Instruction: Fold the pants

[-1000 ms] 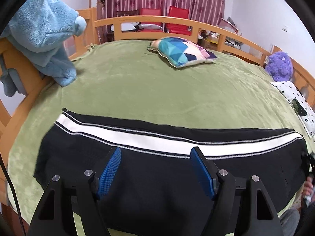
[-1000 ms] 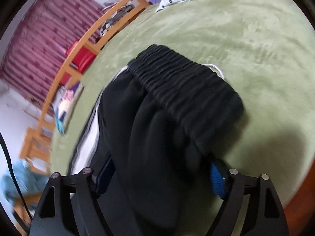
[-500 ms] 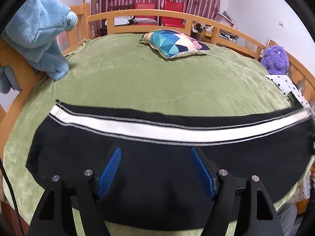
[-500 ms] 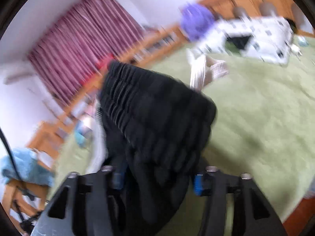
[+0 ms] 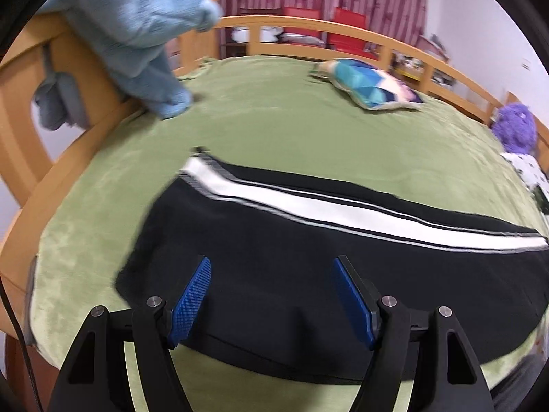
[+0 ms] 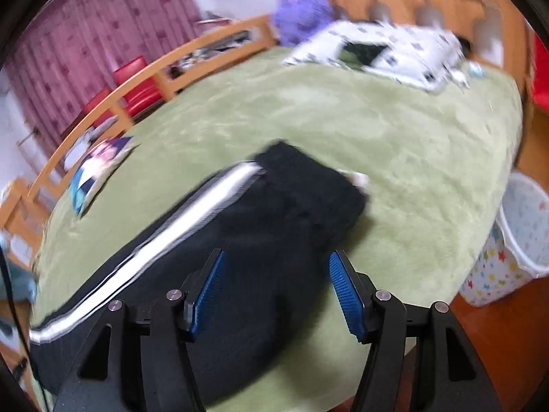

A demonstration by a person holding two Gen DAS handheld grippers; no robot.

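- The green plush bed cover fills both views; no writing or label can be read anywhere, and the right wrist view is blurred.
- The black pants with a white side stripe lie flat on the bed cover along its near edge; their waist end shows in the right wrist view.
- A pale blue fleece blanket hangs over the wooden bed rail, beyond the pants.
- A blue-patterned cushion lies on the bed cover, well beyond the pants.
- The left tool is spread wide over the pants, gripping nothing.
- The right tool is likewise spread wide above the pants, empty.
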